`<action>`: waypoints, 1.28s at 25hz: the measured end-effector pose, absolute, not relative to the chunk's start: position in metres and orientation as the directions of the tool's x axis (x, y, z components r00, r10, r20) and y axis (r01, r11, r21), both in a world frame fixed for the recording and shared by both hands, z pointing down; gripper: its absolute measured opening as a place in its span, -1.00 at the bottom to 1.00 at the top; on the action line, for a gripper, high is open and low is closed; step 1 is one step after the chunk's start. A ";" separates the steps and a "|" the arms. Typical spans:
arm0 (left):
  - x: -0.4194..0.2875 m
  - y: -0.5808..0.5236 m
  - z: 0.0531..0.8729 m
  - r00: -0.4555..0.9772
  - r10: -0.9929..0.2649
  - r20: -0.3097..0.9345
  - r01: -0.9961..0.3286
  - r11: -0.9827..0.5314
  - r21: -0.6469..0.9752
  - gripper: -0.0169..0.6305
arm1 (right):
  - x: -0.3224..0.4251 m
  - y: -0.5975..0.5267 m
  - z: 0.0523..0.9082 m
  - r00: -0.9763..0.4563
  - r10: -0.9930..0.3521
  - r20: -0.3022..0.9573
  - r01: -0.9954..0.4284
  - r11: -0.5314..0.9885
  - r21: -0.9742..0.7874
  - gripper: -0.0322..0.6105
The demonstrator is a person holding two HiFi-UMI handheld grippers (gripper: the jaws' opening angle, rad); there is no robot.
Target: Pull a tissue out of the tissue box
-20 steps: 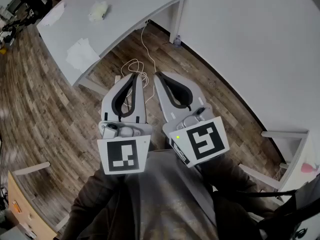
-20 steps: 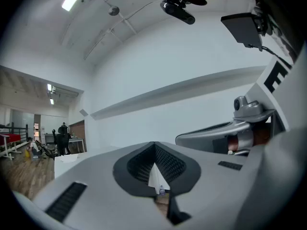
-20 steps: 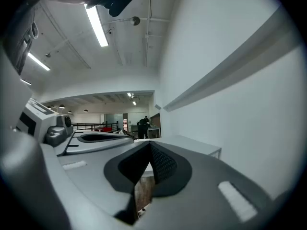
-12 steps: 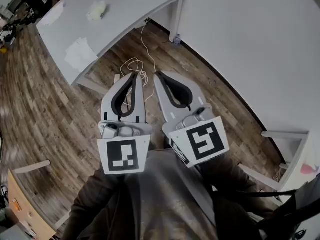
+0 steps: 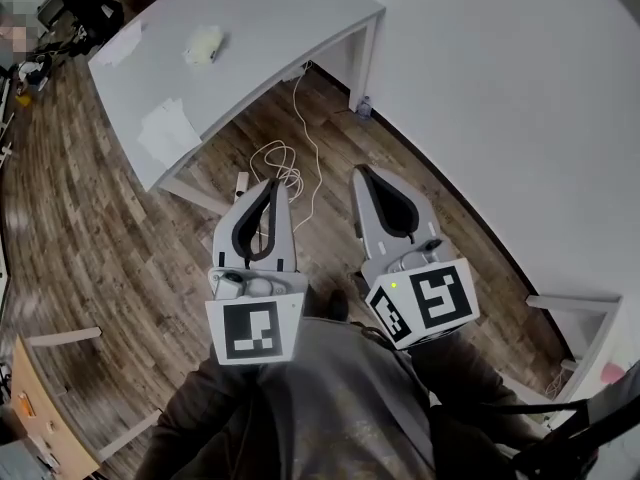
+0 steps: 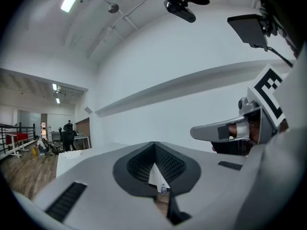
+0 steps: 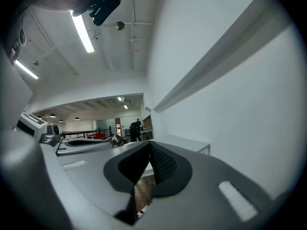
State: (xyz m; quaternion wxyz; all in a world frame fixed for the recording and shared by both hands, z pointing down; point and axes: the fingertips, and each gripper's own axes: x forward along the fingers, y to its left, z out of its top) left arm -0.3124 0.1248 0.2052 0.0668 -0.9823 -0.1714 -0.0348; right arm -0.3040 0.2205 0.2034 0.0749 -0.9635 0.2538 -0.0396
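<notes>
Right gripper (image 5: pixel 363 173) has shifted right above wood floor (image 5: pixel 100 228) near grey table (image 5: pixel 250 28).

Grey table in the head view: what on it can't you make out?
- Pale crumpled lump on the grey table: too small in the head view to tell box from loose tissue.
- White sheets near the table's edge: too small to identify.
- Table's far side: cut by the head view's top edge.
- Gripper views: left gripper and right gripper jaws cover most of the tabletop.

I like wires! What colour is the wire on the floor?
The wire is white; head view.
</notes>
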 end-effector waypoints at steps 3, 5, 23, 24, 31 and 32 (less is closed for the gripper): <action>-0.298 0.126 0.206 0.942 0.324 0.089 0.333 -0.936 -0.117 -0.95 | -0.291 0.222 0.202 0.864 -0.503 0.036 -0.493 -0.857 -0.150 -0.89; -0.283 0.126 0.208 0.944 0.318 0.085 0.326 -0.939 -0.111 -0.95 | -0.278 0.220 0.205 0.857 -0.514 0.042 -0.504 -0.852 -0.139 -0.89; -0.006 0.086 0.263 0.971 0.205 0.122 0.211 -0.977 -0.041 -0.95 | -0.003 0.151 0.267 0.718 -0.679 0.153 -0.669 -0.734 -0.117 -0.89; 0.009 0.080 0.264 0.972 0.197 0.129 0.203 -0.978 -0.037 -0.95 | 0.013 0.142 0.264 0.707 -0.691 0.152 -0.681 -0.723 -0.116 -0.89; 0.074 0.050 0.248 0.981 0.144 0.129 0.149 -0.988 -0.031 -0.95 | 0.090 0.110 0.226 0.668 -0.737 0.107 -0.733 -0.676 -0.079 -0.89; 0.079 0.047 0.245 0.983 0.136 0.126 0.141 -0.990 -0.030 -0.95 | 0.098 0.107 0.220 0.661 -0.744 0.101 -0.741 -0.668 -0.070 -0.89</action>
